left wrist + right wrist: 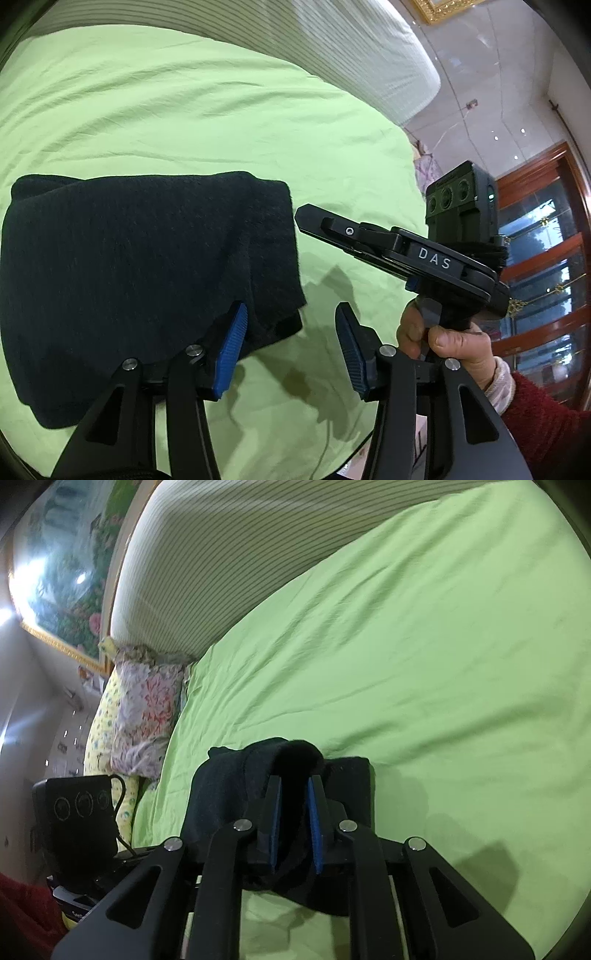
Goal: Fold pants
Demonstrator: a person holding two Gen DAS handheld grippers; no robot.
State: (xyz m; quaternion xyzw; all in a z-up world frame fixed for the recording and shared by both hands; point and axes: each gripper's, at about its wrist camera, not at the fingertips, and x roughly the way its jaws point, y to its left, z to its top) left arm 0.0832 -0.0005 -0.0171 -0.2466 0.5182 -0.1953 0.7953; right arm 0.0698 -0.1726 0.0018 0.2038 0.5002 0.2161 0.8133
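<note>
Bed w/ green sheet (184, 110); folded black pants (147, 266) lie on it.

pants (147, 273) | black, knit | folded into thick stack | flat on green sheet (184, 122)

Both pictures are bright and bend round at the dark corners. A white glare shines off the framed picture (55, 583) on the wall. Soft gray shadows lie on the green bed sheet (184, 110). The right view looks a little blurry.
</note>
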